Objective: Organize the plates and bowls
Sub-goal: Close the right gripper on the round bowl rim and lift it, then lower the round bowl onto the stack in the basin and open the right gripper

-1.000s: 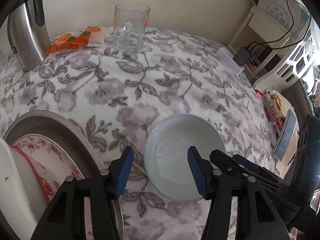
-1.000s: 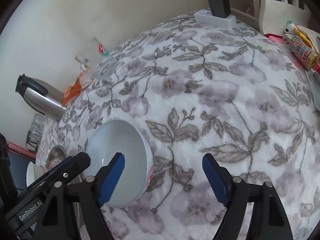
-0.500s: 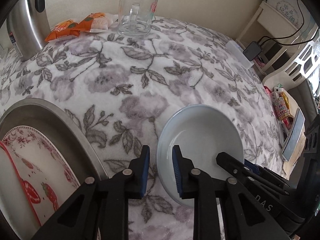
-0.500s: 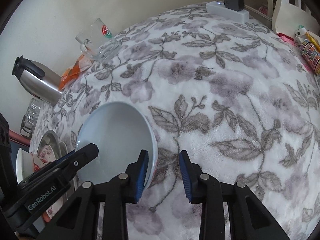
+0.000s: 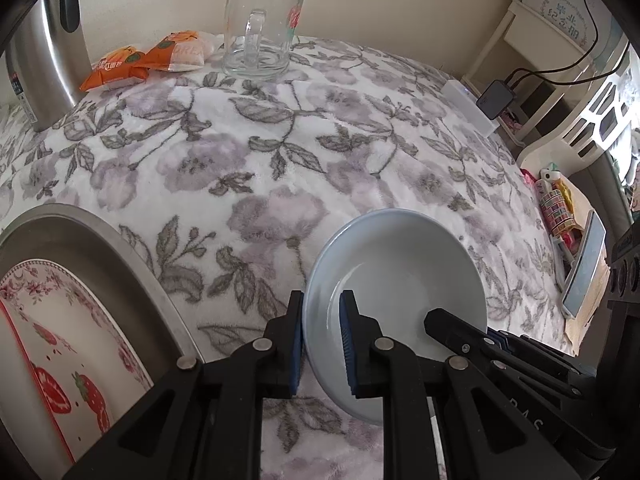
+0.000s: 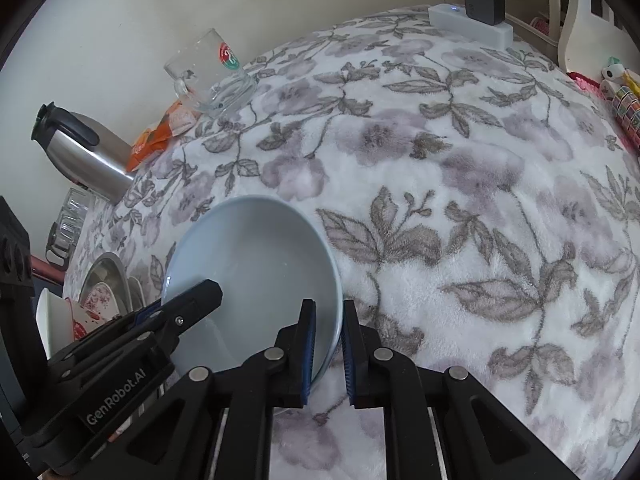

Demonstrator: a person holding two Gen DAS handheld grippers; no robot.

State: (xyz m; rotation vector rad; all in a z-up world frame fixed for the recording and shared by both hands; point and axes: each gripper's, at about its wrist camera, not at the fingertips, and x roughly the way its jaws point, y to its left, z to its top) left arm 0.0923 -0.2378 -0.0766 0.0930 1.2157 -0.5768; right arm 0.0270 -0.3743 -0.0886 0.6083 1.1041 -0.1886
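A pale blue bowl (image 5: 400, 280) is tilted just above the floral cloth; it also shows in the right wrist view (image 6: 256, 264). My left gripper (image 5: 320, 340) is shut on the bowl's left rim. My right gripper (image 6: 328, 344) is shut on its right rim. A steel basin (image 5: 100, 248) at the left holds a floral plate (image 5: 52, 320) and a strawberry-patterned dish (image 5: 60, 396).
A glass mug (image 5: 260, 32), orange snack packets (image 5: 148, 60) and a steel kettle (image 5: 44, 52) stand along the far wall. A white power strip with a charger (image 6: 472, 20) lies at the far right. A phone (image 5: 584, 264) lies beyond the table's right edge.
Both grippers closed from wide open onto opposite rims of the blue bowl. The bowl has tilted up off the cloth.
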